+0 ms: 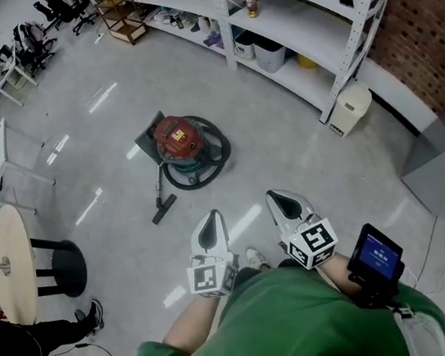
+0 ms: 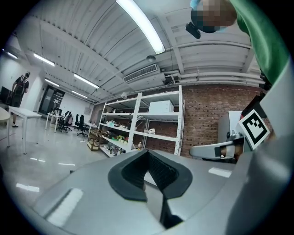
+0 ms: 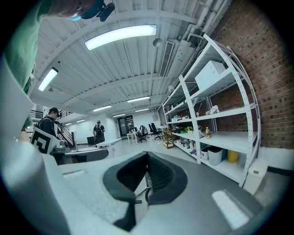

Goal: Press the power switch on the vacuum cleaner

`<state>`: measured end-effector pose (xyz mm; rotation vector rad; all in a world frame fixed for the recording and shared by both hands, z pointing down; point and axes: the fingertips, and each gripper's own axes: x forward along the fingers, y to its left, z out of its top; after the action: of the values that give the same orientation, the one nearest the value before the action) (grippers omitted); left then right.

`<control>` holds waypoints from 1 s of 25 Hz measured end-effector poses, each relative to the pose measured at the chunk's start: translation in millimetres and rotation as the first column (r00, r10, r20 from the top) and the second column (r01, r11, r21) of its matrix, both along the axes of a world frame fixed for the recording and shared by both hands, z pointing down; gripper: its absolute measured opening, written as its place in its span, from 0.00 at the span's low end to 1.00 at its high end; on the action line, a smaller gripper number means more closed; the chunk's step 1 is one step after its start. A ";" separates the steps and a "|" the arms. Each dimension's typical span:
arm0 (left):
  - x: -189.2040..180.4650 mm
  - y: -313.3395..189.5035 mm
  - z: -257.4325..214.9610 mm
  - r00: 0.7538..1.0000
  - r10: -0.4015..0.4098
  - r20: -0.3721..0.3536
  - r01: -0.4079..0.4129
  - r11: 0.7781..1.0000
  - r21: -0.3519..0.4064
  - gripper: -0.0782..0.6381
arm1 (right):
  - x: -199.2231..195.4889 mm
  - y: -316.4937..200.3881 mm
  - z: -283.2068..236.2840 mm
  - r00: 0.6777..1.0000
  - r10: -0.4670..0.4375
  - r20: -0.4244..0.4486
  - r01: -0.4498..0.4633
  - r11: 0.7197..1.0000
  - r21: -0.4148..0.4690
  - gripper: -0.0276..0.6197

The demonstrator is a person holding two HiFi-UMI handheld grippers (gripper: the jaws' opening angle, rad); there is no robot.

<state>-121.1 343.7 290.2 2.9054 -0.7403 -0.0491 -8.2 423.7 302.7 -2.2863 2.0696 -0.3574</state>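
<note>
Left claw point(image 1: 211, 216), right claw point(image 1: 275, 197), both closed

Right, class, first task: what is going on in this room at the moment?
A person in a green top holds a tool in each hand, close to the body. The left tool and the right tool are both shut, with nothing between their jaws. The red vacuum cleaner sits on the floor ahead, its hose coiled round it. Neither tool touches it.
</note>
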 end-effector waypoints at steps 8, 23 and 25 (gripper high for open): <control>7.1 -45.3 18.6 0.999 -0.047 0.013 0.047 0.998 -0.034 0.12 | 17.6 -45.8 1.3 1.000 -0.008 -0.013 0.008 1.000 -0.004 0.05; 57.0 -88.6 12.7 0.958 -0.285 0.027 0.286 0.957 -0.050 0.12 | 89.7 -111.3 3.5 0.979 -0.206 -0.009 0.206 0.979 -0.006 0.05; 62.2 -92.6 14.9 0.945 -0.326 0.031 0.327 0.943 -0.055 0.12 | 96.2 -122.1 4.6 0.969 -0.248 -0.006 0.248 0.969 -0.008 0.05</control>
<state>-58.9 251.2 305.0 2.6991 -1.1985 -0.0299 88.0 301.6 307.3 -2.0363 2.3666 -0.3661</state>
